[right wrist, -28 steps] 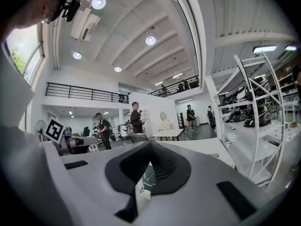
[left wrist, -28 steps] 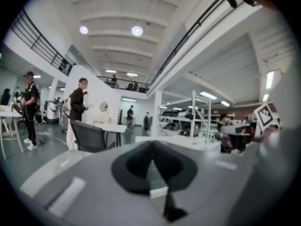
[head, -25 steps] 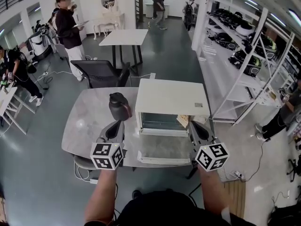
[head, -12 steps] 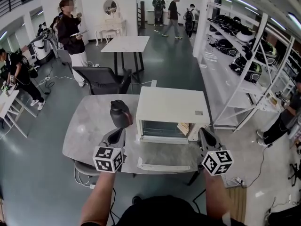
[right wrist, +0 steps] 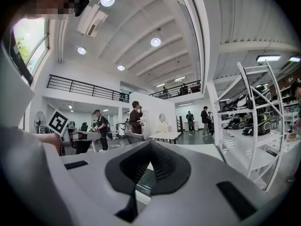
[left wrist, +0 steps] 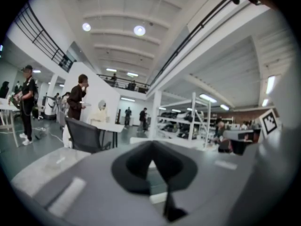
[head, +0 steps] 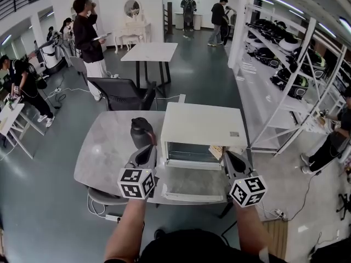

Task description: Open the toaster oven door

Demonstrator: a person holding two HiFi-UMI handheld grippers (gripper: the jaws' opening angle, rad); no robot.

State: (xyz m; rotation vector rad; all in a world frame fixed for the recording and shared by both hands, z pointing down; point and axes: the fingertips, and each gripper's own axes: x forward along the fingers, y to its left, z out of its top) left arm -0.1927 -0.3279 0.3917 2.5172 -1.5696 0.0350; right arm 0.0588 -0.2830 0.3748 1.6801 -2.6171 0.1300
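Head view is showing a white toaster oven (head: 202, 126) sitting on the grey worktop (head: 104, 147), with its glass door (head: 192, 184) already lying folded down, flat toward the person. A dark jug (head: 141, 131) is standing just beside the oven's left side. The left hand-held gripper (head: 148, 149) is hovering by the oven's front left corner, near the jug, and the right hand-held gripper (head: 227, 156) is hovering by the front right corner, so the lowered door is lying between them. In the left gripper view its jaws are meeting tip to tip and gripping nothing, and the right gripper view is showing the same for the right one. A black chair (head: 122, 92) is standing behind the worktop, and white shelving (head: 296, 64) is running along the right.
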